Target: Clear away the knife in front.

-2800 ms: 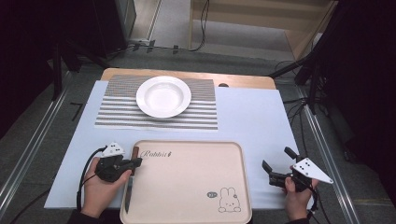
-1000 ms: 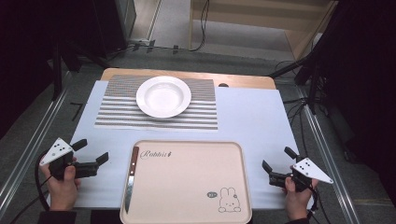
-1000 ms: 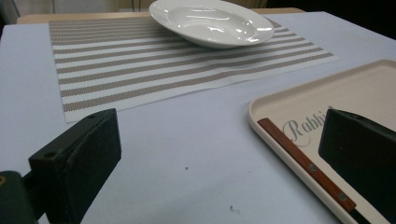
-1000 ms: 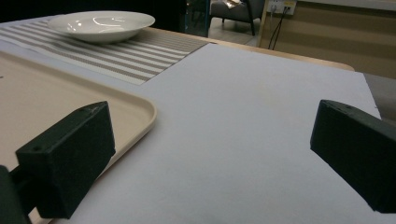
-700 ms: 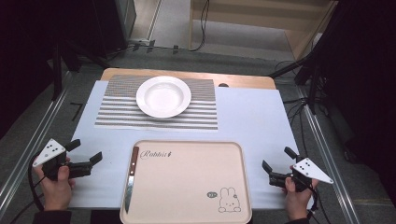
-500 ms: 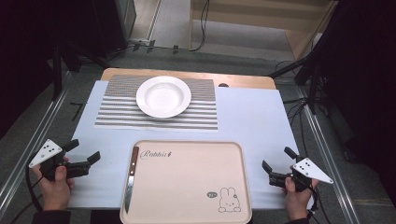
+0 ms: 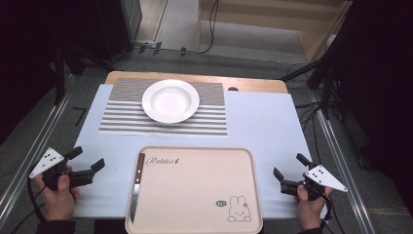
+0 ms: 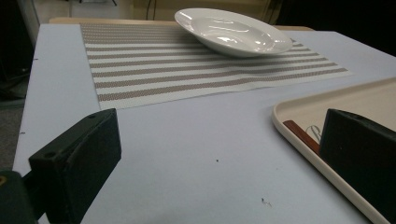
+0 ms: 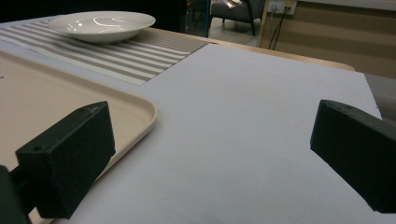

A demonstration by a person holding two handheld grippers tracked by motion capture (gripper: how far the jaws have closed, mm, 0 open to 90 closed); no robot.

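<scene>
A cream tray (image 7: 195, 165) with a rabbit print lies at the near middle of the table. A knife (image 7: 136, 185) with a reddish-brown handle rests along its left side; the handle (image 8: 301, 136) shows beside the tray rim (image 8: 299, 128). A white deep plate (image 7: 170, 101) (image 8: 233, 30) (image 9: 102, 23) sits on a striped placemat (image 7: 163, 117). My left gripper (image 7: 89, 160) (image 8: 219, 154) is held open left of the tray, over the pale blue cover, with nothing between its jaws. My right gripper (image 7: 290, 165) (image 9: 210, 149) stands open right of the tray, jaws empty.
The pale blue cover (image 7: 263, 122) spreads over most of the table, with a wooden edge (image 7: 195, 78) at the far side. Metal rails (image 7: 29, 151) run along both sides. Cables and dark stands lie on the floor beyond the table.
My left gripper drew back from the tray's left edge, leftwards and nearer the person, leaving the knife lying on the tray. The right gripper stayed put.
</scene>
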